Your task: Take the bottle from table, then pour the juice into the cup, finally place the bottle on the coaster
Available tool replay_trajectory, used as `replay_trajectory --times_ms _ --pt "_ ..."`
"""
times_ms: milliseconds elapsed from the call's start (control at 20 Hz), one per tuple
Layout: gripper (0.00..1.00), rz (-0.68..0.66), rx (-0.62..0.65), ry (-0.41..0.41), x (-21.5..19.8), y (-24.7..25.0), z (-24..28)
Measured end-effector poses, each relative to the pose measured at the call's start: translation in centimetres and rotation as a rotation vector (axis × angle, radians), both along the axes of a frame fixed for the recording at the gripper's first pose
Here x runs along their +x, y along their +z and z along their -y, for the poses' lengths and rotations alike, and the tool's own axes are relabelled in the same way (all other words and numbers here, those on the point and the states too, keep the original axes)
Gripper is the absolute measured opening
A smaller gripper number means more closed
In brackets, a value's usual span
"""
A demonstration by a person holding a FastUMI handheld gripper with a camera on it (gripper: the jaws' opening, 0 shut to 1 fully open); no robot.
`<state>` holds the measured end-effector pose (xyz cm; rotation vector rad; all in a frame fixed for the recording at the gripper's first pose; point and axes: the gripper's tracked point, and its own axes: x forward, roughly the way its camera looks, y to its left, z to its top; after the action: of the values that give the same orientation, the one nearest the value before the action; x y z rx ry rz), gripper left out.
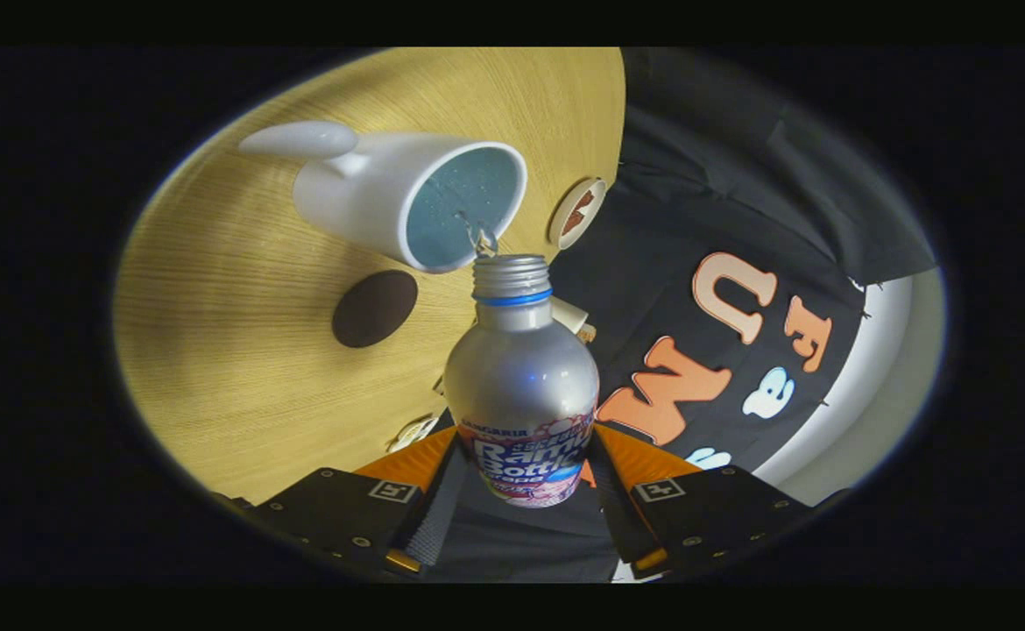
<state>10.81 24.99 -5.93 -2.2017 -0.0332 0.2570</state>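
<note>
My gripper (523,478) is shut on a silver aluminium bottle (521,386), both fingers pressing its labelled body. The whole view is rolled over, so the bottle is tipped. Its open threaded mouth (511,261) sits at the rim of a white cup (407,197) with a handle and a blue inside. A thin stream of liquid (477,235) runs from the mouth into the cup. A dark brown round coaster (374,308) lies on the wooden table (241,350), beside the cup and beyond my fingers.
A second round coaster (576,212), pale-rimmed with a brown pattern, lies near the table's edge past the cup. Small pale objects (569,315) sit behind the bottle's neck. The black booth cloth hangs beyond the table's edge.
</note>
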Motion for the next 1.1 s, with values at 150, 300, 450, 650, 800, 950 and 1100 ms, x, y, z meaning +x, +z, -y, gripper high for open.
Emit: replay_trajectory --times_ms 150,300,450,650,800,950,1100 --pt "0.74 0.005 -0.025 0.006 -0.18 0.01 -0.24" --pt "0.74 0.015 -0.05 0.014 -0.25 0.29 -0.66" --pt "0.74 0.016 -0.073 0.017 -0.06 0.39 -0.75" --pt "0.74 0.021 -0.095 0.024 -0.19 0.33 -0.99" --pt "0.74 0.028 -0.105 0.031 -0.13 0.56 -1.08" --pt "0.74 0.031 -0.106 0.027 0.27 0.53 -0.84" --pt "0.74 0.02 -0.106 0.025 0.16 0.39 -0.61"
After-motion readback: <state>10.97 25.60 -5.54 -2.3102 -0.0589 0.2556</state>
